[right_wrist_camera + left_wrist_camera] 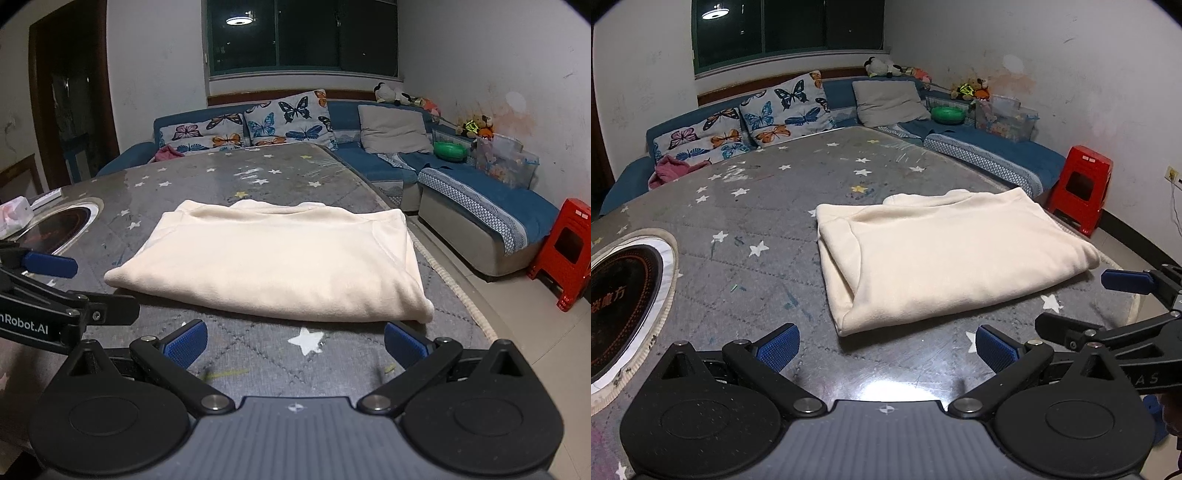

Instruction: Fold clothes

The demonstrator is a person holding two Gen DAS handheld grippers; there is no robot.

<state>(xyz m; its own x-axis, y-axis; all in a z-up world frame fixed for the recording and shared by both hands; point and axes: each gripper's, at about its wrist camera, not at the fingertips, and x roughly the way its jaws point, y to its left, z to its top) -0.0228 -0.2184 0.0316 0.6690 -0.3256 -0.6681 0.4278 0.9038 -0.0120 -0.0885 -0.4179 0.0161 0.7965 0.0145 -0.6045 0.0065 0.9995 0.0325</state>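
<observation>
A cream fleece garment (pixel 945 254) lies folded into a flat rectangle on the grey star-patterned table cover (pixel 768 221); it also shows in the right wrist view (pixel 280 262). My left gripper (pixel 886 347) is open and empty, just short of the garment's near edge. My right gripper (pixel 295 345) is open and empty, close to the garment's near fold. Each gripper shows in the other's view, the right one (pixel 1108 306) at the right edge and the left one (pixel 55 291) at the left edge.
A round inset cooktop (pixel 617 302) sits in the table at the left. A blue corner sofa (pixel 388 162) with butterfly cushions (pixel 775 107) runs behind and to the right. A red plastic stool (pixel 565 251) stands on the floor at the right. A tissue pack (pixel 14 218) lies at the far left.
</observation>
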